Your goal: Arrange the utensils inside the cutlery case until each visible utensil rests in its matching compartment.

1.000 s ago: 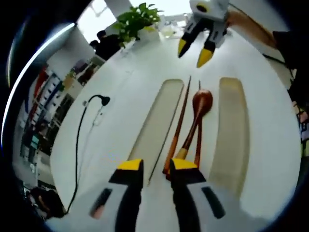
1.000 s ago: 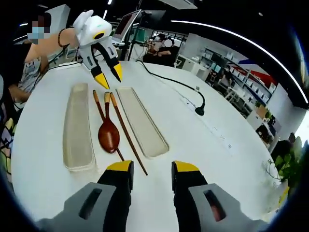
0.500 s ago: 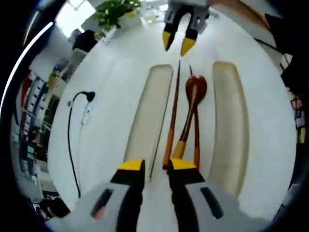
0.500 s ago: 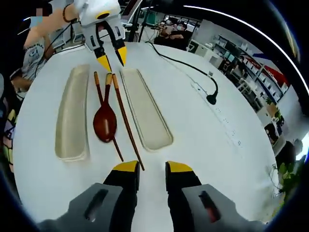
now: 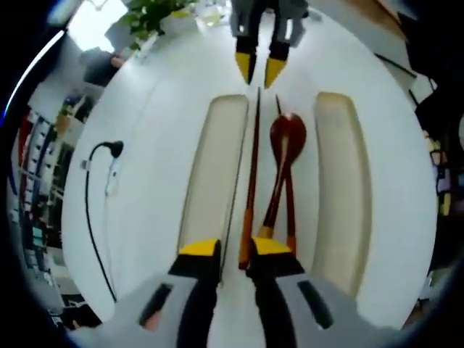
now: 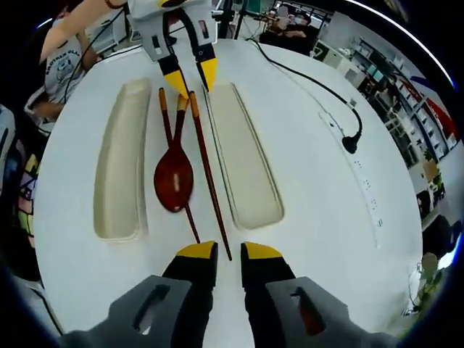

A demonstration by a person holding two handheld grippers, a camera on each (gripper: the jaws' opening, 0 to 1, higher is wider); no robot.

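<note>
On the round white table [image 6: 312, 217], two long, shallow beige case trays lie side by side, and between them sit the utensils! In the right gripper view, a dark reddish-brown wooden spoon [image 6: 175, 179] rests bowl toward the camera, its glossy oval bowl catching light, its slim handle ending in a paler orange tip. Two thin brown wooden chopsticks [image 6: 208, 168] flank it: one just beside the spoon on each side, the first partly hidden under the bowl, both with orange butt ends. None of them lies inside a tray; the left-hand tray [image 6: 121, 171] and right-hand tray [image 6: 243, 154] look bare.

Right gripper [image 6: 228, 254]: yellow-tipped jaws narrowly parted, gripping nothing, poised just short of the chopstick points. Left gripper [image 6: 190, 77] at the far end: jaws slightly apart, tips straddling the orange handle ends, though actual contact cannot be made out. A black power cable [image 6: 319, 94] snakes across the table well apart from everything.

From the left gripper view, the left gripper [image 5: 235, 250] sits right at the handle ends.
</note>
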